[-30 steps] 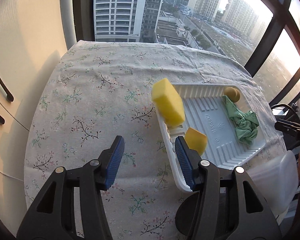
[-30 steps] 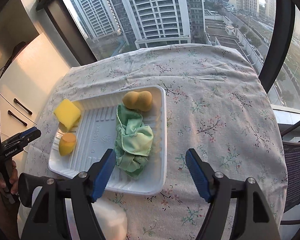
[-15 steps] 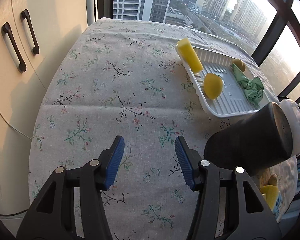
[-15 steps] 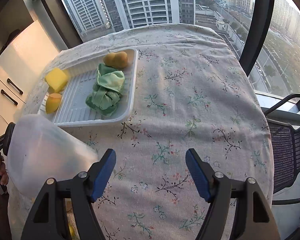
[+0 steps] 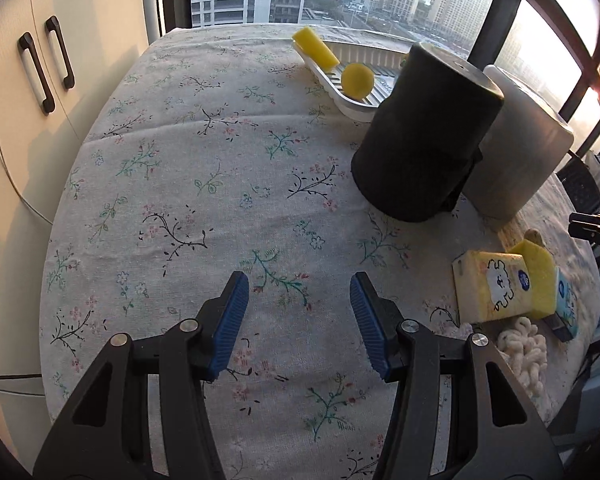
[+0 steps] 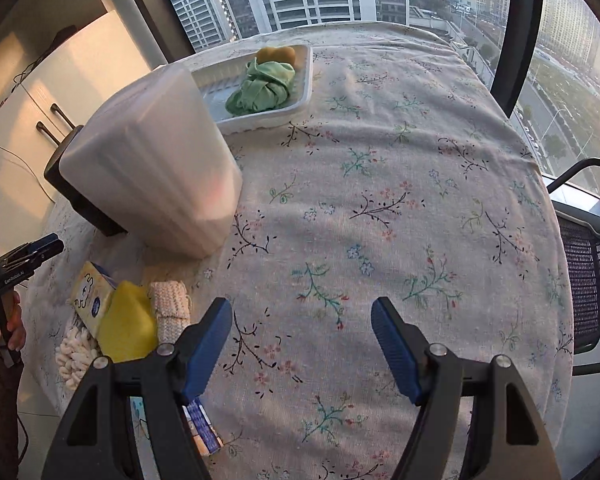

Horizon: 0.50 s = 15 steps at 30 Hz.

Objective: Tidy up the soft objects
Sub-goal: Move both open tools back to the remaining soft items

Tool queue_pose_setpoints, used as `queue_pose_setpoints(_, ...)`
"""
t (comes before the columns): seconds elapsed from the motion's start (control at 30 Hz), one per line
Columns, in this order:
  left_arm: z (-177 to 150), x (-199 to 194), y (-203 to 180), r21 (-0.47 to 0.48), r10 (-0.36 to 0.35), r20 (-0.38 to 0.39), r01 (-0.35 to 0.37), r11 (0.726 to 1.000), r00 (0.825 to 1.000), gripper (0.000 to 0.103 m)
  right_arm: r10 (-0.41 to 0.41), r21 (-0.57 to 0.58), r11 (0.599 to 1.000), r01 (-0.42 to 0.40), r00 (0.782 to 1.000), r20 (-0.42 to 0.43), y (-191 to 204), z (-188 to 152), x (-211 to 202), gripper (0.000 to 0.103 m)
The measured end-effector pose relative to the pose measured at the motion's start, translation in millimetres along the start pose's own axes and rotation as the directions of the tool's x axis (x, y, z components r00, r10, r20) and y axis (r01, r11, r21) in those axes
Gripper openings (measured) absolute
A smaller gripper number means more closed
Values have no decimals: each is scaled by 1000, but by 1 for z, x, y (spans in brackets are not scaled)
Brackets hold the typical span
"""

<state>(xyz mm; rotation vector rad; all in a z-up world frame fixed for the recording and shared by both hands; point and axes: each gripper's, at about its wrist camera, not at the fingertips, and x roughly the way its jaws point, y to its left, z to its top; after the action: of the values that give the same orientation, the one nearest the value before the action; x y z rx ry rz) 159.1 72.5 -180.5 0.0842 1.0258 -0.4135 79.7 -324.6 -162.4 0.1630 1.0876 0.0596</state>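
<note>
Both my left hand-held gripper [image 5: 296, 320] and right hand-held gripper [image 6: 302, 346] hang released between picks, tray [image 6: 260, 122] at upper centre part-filled; next, I reckon, the sponge [image 6: 126, 330] at lower left.

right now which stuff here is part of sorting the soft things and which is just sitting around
Job:
- white tray
- green cloth
- yellow sponge on the tray rim
- yellow ball
- sponge, knitted cloth and fluffy cloth in the near pile

Lying about:
- black container
- white container
- tissue pack

Cloth [image 6: 262, 90] in tray [image 6: 306, 80] — behind bins [image 6: 156, 168].
</note>
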Motion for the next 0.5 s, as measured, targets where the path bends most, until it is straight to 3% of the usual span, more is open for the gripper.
queue_pose_setpoints(0.5, -39, -35, -54, 48, -130, 30, 128, 991, 991, 51, 45, -99, 994, -42, 999, 28, 61, -66, -29, 75)
